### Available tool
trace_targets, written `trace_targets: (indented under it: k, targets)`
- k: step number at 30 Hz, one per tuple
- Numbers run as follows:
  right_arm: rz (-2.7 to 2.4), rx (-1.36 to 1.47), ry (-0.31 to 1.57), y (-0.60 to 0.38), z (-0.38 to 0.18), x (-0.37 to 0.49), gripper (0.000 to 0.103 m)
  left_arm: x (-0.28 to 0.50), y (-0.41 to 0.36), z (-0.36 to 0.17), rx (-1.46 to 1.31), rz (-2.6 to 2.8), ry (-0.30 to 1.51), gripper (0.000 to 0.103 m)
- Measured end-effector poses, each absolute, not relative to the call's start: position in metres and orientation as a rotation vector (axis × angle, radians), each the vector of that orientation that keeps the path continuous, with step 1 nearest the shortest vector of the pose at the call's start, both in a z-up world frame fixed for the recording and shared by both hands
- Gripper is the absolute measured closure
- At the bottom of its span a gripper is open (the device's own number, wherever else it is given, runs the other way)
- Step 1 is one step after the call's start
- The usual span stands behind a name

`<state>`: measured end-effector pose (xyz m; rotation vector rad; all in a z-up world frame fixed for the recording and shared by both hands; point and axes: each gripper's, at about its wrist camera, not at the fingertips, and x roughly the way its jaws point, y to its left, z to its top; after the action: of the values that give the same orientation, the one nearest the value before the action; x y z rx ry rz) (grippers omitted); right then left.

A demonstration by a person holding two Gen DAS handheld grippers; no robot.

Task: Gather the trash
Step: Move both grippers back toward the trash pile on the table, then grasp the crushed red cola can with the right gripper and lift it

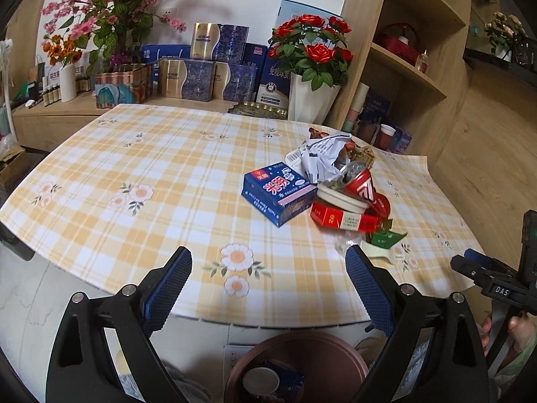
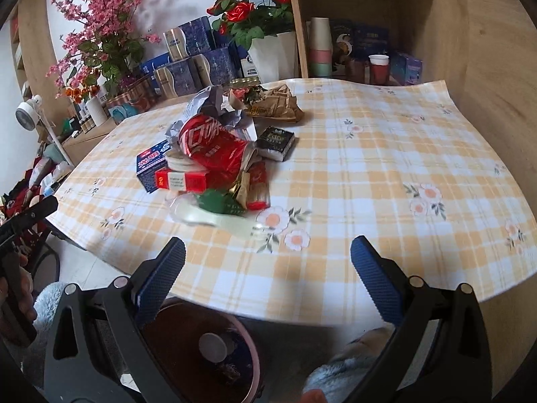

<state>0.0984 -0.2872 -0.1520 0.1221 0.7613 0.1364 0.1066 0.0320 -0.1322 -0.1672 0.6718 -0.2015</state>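
A pile of trash lies on the checked tablecloth (image 1: 151, 168): a blue carton (image 1: 278, 194), a red can (image 1: 360, 181), crumpled white paper (image 1: 322, 158), a red cigarette pack (image 1: 339, 218) and a green wrapper (image 1: 386, 236). In the right wrist view the red can (image 2: 214, 144), the blue carton (image 2: 151, 164), a black pack (image 2: 275, 141) and a brown paper bag (image 2: 275, 104) show. My left gripper (image 1: 268, 268) is open and empty over the table's near edge. My right gripper (image 2: 268, 262) is open and empty, short of the pile. A brown bin (image 1: 295, 366) stands below the table edge, with some items inside; it also shows in the right wrist view (image 2: 201, 352).
Gift boxes (image 1: 201, 67), a pink flower arrangement (image 1: 110, 10) and a white pot of red roses (image 1: 312, 67) stand behind the table. Wooden shelves (image 1: 402, 67) rise at the right. The right gripper's body (image 1: 496, 282) shows at the left view's right edge.
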Motion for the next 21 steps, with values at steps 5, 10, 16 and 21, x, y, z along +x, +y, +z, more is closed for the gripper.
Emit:
trace_targets:
  k: [5,10,16,21]
  targets:
    - [0.206,0.147,0.762,-0.280,-0.146,0.130,0.006,0.123,0.028,-0.131,-0.170,-0.212,0.663,0.012]
    - [0.296,0.149,0.771,-0.253,-0.143,0.175,0.006,0.139,0.029,-0.132,-0.188,-0.213,0.656,0.012]
    - [0.329,0.119,0.805,-0.220,-0.147,0.227,0.014,0.145,0.031,-0.133,-0.196,-0.213,0.646,0.012]
    - [0.332,0.099,0.881,-0.203,-0.157,0.257,0.023,0.148,0.035,-0.138,-0.202,-0.212,0.655,0.012]
